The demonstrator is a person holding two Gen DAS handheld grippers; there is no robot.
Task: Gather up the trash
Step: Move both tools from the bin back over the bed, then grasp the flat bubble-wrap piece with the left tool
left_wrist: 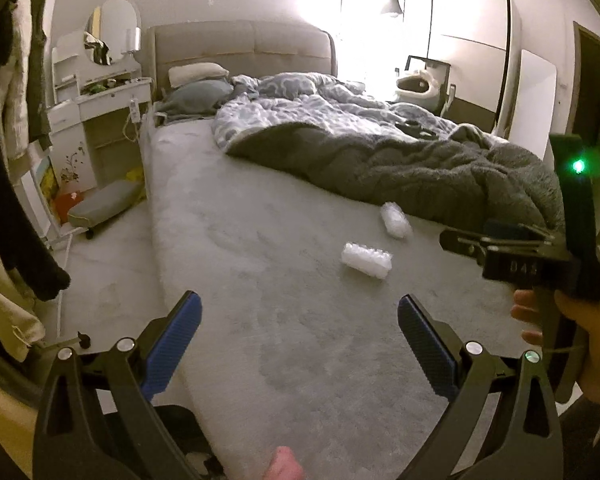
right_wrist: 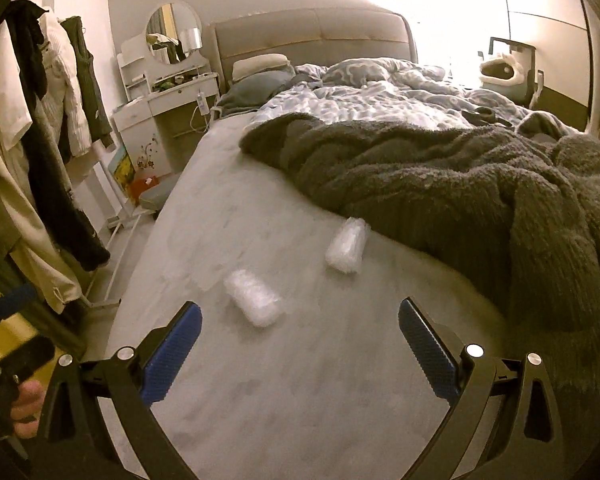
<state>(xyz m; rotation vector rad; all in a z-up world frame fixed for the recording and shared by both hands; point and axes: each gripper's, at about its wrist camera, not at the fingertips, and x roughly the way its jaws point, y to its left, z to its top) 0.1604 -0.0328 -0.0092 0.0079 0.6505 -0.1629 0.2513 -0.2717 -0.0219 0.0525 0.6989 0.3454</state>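
Two clear crumpled plastic packs lie on the grey bed sheet (left_wrist: 260, 280). The near pack (left_wrist: 366, 259) sits ahead and right of my left gripper (left_wrist: 300, 312); the far pack (left_wrist: 396, 220) lies by the dark blanket's edge. In the right wrist view the near pack (right_wrist: 253, 298) is just ahead and left of centre of my right gripper (right_wrist: 300, 312), and the far pack (right_wrist: 347, 245) lies beyond it. Both grippers are open and empty, hovering above the sheet. The right gripper's body (left_wrist: 540, 256) shows at the right of the left wrist view.
A dark fluffy blanket (right_wrist: 460, 192) and a patterned duvet (right_wrist: 380, 96) cover the bed's right side. Clothes hang on a rack (right_wrist: 40, 120) at left. A white dressing table (left_wrist: 108, 96) stands by the headboard, and a wardrobe (left_wrist: 460, 40) at back right.
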